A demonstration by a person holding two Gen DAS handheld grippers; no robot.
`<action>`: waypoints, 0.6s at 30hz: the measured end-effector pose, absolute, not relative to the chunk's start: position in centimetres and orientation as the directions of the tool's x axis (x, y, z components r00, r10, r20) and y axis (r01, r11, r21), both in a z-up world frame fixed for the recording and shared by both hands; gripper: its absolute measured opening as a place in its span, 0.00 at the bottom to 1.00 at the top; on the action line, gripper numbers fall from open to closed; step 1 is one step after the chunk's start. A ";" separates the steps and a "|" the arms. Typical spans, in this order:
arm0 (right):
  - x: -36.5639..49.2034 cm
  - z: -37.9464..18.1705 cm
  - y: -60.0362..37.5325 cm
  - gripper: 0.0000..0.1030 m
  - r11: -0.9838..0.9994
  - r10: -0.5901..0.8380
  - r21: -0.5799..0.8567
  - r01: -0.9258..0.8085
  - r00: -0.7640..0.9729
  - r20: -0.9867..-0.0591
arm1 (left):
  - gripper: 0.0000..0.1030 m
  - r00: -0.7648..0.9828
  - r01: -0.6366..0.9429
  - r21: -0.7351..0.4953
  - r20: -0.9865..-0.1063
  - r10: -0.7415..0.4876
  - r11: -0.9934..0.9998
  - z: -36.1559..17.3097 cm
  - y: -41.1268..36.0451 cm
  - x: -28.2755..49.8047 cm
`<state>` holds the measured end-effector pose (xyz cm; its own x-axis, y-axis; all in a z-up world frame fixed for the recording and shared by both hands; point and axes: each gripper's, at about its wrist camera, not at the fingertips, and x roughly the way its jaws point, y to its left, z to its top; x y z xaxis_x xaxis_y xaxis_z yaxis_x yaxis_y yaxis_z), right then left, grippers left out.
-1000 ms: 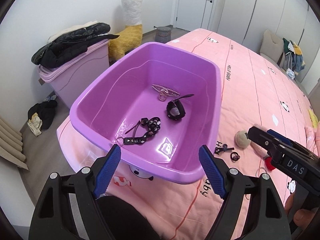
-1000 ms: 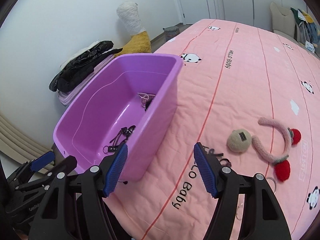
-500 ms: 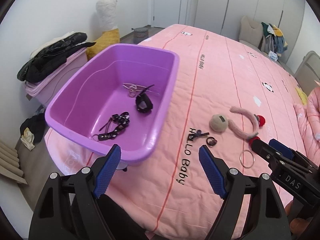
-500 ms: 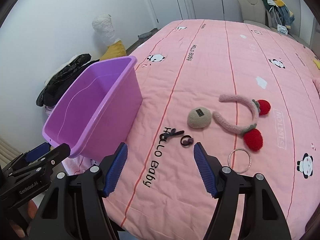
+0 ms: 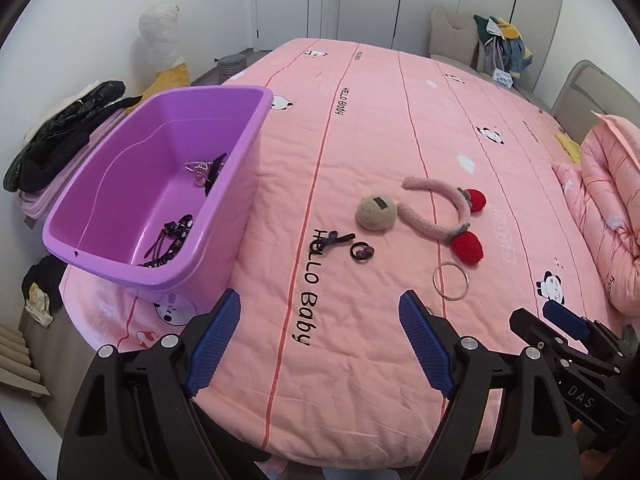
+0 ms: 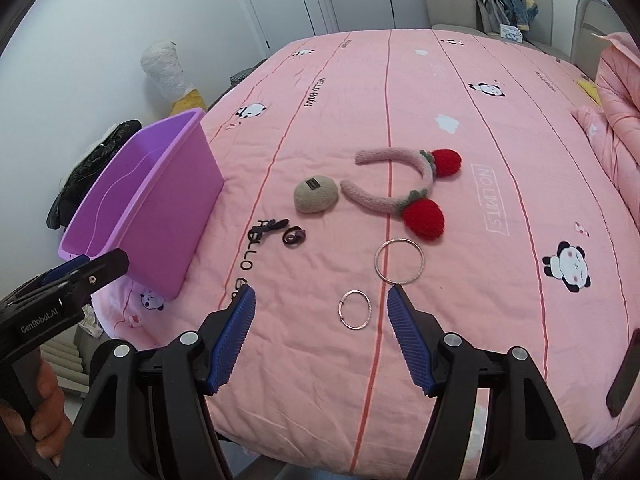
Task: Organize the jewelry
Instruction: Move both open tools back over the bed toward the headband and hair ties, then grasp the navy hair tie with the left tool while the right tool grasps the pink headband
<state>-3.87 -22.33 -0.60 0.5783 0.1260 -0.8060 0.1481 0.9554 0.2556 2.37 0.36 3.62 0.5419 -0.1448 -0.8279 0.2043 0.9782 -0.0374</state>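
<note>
**Both grippers off the bin, now over the loose pieces**

Since a second ago you've swung both cameras rightward: the bin [image 5: 156, 208] filled the left view then, now it sits at the left edge and the bedspread items are centred.

Left to right:

- Bin: at the bed's near left corner, rim up. Black straps and a beaded piece lie on its floor, so it reads as the drop point. Keeping it at the corner puts it within short reach of both hands.
- Left gripper [image 5: 320, 340]: jaws wide apart, nothing between them, hovering above bare quilt short of the items. Looks staged, not committed to a target.
- Black clip [image 5: 338, 238] and dark ring [image 5: 362, 252]: just beside each other on the "HELLO" print, apart from the bin.
- Beige pom [image 5: 376, 214]: touching or nearly touching one end of the headband [image 5: 436, 216]; can't tell which.
- Big bangle [image 6: 399, 260]: flat on the quilt, just below the headband's red berry.
- Small bangle [image 6: 355, 309]: flat, lying in line with the gap of your right gripper [image 6: 320, 334]. Those jaws are open and empty, pads clear of it. My read: this is your next pick. A thin hoop flat on soft quilt is hard to get a pad under; expect to press in.
- A hand shows at the lower left of the right view, on the left gripper's handle.

Surface and room: pink quilted bedspread [image 6: 480, 320] with pandas and red stripes, lightly wrinkled. Folded pink duvet at right. A dark flat object, perhaps a phone, sits at the right edge. White wardrobe doors behind, chairs with clothes at the far right, a plush toy and a coat on a box at the left wall.
</note>
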 end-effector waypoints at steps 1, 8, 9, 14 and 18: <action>-4.3 -0.9 -22.9 0.64 0.954 0.116 0.253 0.162 0.576 -0.809 | 0.78 0.538 0.211 -0.041 -0.829 -0.151 0.977 3.4 0.0 2.3; -6.1 -3.2 -26.4 0.64 0.930 0.086 0.269 0.251 0.561 -0.823 | 0.81 0.504 0.247 -0.060 -0.845 -0.181 0.967 0.7 -1.1 2.1; -6.1 -3.6 -26.7 0.64 0.928 0.083 0.269 0.259 0.559 -0.825 | 0.81 0.497 0.247 -0.062 -0.849 -0.181 0.967 0.4 -1.1 2.3; -5.5 -5.5 -28.0 0.64 0.914 0.090 0.287 0.288 0.544 -0.834 | 0.81 0.479 0.208 -0.063 -0.864 -0.158 0.976 -1.4 -0.4 4.0; -4.4 -6.8 -28.3 0.64 0.915 0.090 0.280 0.291 0.529 -0.844 | 0.81 0.472 0.181 -0.062 -0.870 -0.142 0.982 -2.6 -0.1 5.4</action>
